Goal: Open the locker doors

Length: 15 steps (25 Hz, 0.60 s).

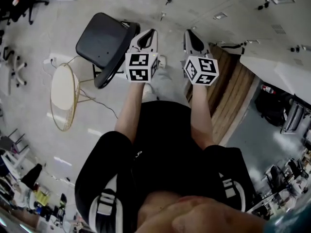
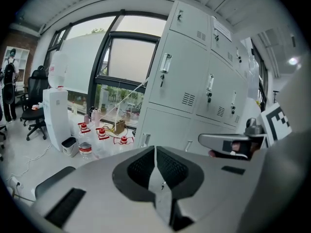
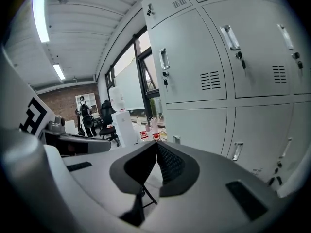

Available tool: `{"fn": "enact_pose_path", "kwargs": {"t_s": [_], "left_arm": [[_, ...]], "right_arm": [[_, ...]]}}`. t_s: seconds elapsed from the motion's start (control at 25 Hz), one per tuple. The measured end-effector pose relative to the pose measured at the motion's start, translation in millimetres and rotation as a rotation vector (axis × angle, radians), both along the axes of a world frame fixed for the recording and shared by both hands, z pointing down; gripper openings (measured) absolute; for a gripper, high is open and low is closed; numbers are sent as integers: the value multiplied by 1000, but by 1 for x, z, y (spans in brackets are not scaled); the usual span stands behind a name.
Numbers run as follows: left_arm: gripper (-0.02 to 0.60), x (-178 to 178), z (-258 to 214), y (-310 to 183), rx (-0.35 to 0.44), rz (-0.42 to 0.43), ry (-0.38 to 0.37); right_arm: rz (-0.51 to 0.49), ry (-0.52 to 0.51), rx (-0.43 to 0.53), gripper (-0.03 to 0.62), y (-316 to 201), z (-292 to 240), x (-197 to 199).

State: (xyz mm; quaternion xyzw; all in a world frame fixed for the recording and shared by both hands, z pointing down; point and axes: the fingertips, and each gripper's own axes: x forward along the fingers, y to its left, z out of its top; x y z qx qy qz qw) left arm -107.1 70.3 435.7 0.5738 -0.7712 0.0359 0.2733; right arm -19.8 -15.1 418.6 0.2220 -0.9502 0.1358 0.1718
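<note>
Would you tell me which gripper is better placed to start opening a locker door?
Right, probably. The right gripper faces the lockers, a door handle ahead; the left gripper looks partly toward the window. Both are shut.

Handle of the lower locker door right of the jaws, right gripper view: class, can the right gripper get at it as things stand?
Probably yes. Nothing stands between the right gripper and the handle; the way looks free. Its jaws are shut, short of the door, so they must open first.
</note>
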Motion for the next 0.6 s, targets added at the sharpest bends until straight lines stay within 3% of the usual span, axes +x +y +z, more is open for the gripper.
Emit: {"fn": "enact_pose_path", "kwargs": {"t_s": [0.28, 0.6], "left_arm": [[21, -14, 20, -51, -23, 10, 44], [21, -31, 32, -86, -34, 5, 37]], "right_arm": [[-19, 33, -3, 17, -42, 20, -23], [-44, 38, -25, 17, -68, 39, -47]]}}
